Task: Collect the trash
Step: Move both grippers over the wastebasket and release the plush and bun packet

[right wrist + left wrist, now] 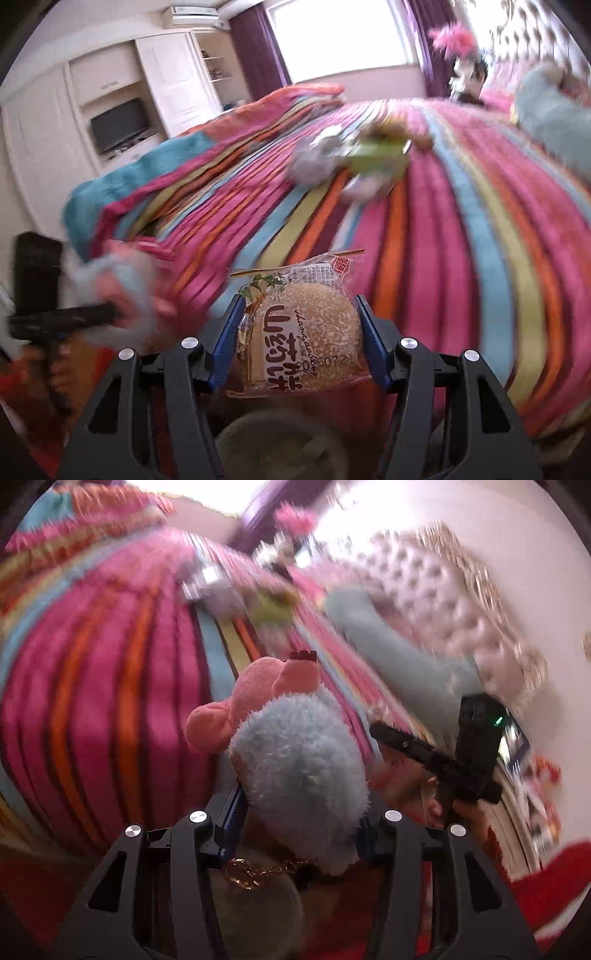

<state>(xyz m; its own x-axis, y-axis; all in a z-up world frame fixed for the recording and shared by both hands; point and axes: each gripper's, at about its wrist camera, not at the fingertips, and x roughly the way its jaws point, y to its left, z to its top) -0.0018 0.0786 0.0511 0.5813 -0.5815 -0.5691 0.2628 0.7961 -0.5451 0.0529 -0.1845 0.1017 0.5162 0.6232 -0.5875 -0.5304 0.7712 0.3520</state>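
Each hand-held gripper is clenching one item: left (299, 805) a plush toy (295, 760), right (301, 325) a bun packet (301, 325). Blurred litter (351, 162) is lying ahead on the bed (461, 240).

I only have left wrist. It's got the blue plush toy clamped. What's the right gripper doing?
Observer: The right gripper is shut on a packaged sesame bun, blue pads pressing both sides of the wrapper.
Operator: Anything under it?
Observer: A round pale container sits just below the bun; blurred, so I can't tell what it is.
Operator: More trash left on the bed?
Observer: Yes, on the striped bedspread there's a green carton beside something crumpled and silvery.
Operator: Room layout?
Observer: A TV in white cabinets stands past the foot of the bed.
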